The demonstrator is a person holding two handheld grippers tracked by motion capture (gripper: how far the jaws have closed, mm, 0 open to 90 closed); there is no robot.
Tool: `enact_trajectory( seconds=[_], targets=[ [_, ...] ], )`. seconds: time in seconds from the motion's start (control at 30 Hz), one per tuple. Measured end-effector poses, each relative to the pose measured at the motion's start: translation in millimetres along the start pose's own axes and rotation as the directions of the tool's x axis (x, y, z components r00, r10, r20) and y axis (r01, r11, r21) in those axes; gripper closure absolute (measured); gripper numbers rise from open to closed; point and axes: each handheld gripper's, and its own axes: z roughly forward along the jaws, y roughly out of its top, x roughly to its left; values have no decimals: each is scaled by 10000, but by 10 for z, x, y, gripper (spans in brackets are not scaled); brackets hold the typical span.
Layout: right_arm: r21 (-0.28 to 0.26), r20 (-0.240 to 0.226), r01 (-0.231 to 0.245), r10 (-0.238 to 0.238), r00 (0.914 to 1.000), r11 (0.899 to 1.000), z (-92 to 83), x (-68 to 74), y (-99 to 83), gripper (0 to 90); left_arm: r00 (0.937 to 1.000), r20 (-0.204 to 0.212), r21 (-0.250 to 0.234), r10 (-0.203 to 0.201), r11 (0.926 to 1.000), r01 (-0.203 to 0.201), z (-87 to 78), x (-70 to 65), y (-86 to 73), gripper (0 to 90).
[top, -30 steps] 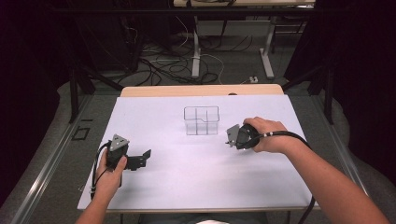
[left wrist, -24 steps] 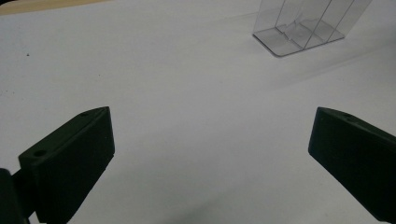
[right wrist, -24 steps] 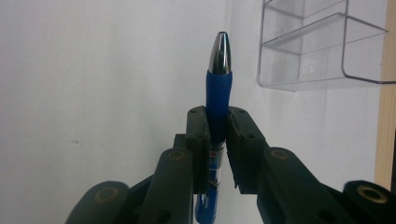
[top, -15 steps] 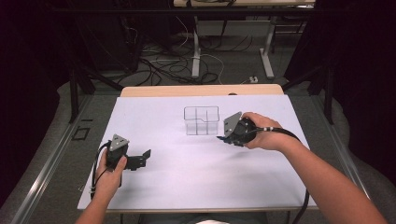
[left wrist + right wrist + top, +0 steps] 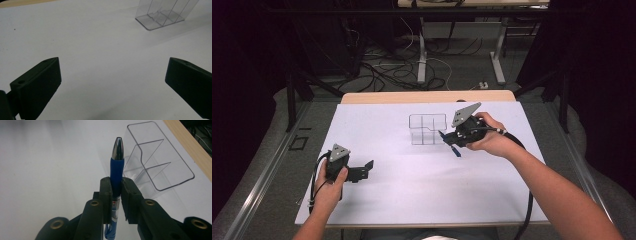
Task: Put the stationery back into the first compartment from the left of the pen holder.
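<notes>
Hands apart: our right gripper (image 5: 116, 192) clamps one blue pen (image 5: 117, 165) beside one clear organizer (image 5: 160, 162); left gripper (image 5: 112, 82) gapes, farther off.

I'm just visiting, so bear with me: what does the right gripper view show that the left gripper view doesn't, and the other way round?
Right gripper view alone: a blue pen with a silver tip, clamped between its own black tongs, and a strip of wooden table edge beyond the organizer.

Left gripper view alone: its tongs spread wide apart with nothing between them, above bare white surface.

Both share: the clear plastic organizer with its inner dividers, standing on the white table cover.
</notes>
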Motion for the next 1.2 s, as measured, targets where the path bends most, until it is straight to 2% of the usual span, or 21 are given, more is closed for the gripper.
enact_trajectory(
  seconds=[0.1, 0.13, 0.2, 0.33, 0.47, 0.6, 0.67, 0.83, 0.97, 1.1, 1.2],
  targets=[
    [-346, -44, -455, 454, 9990, 9984, 0, -23, 25, 797, 10000, -8, 4, 13, 10000, -13, -2, 1, 0, 3],
    [-475, 100, -675, 681, 9976, 9966, 1, -21, 33, 797, 10000, -3, 3, 8, 10000, -8, -1, 0, 0, 3],
    [-715, 37, -992, 997, 9950, 9925, 3, -30, 50, 797, 10000, -5, 10, 16, 10000, -16, -1, -1, 0, 3],
    [-1187, 17, -1383, 1395, 9902, 9833, 20, -47, 80, 797, 10000, 5, 3, 8, 10000, -8, 0, 0, 1, 3],
    [-1557, 192, -1787, 1838, 9828, 9715, 45, -56, 120, 797, 10000, -2, 7, -13, 10000, 13, -3, -2, 2, 3],
    [-2164, 277, -2163, 2274, 9734, 9520, 56, -65, 165, 797, 10000, -32, 20, 37, 10000, -37, -3, 1, 5, 3],
    [-2376, 359, -2213, 2362, 9710, 9458, 63, -79, 189, 797, 10000, -28, 24, 25, 10000, -25, -2, -1, 6, 3],
    [-2870, 438, -2562, 2798, 9591, 9231, 74, -125, 267, 797, 10000, -11, -7, -68, 10000, 68, -2, 2, 2, 3],
    [-3158, 629, -2515, 2846, 9566, 9149, 74, -156, 358, 797, 10000, -37, -17, -73, 10000, 73, -8, 10, -2, 3],
    [-3594, 811, -2503, 2973, 9513, 8990, 83, -179, 445, 797, 10000, -33, 5, -29, 10000, 29, -9, 7, 3, 3],
    [-3786, 910, -2419, 2961, 9508, 8934, 99, -194, 500, 797, 10000, -22, -35, -25, 10000, 25, -1, -3, 10, 3]
  ],
)
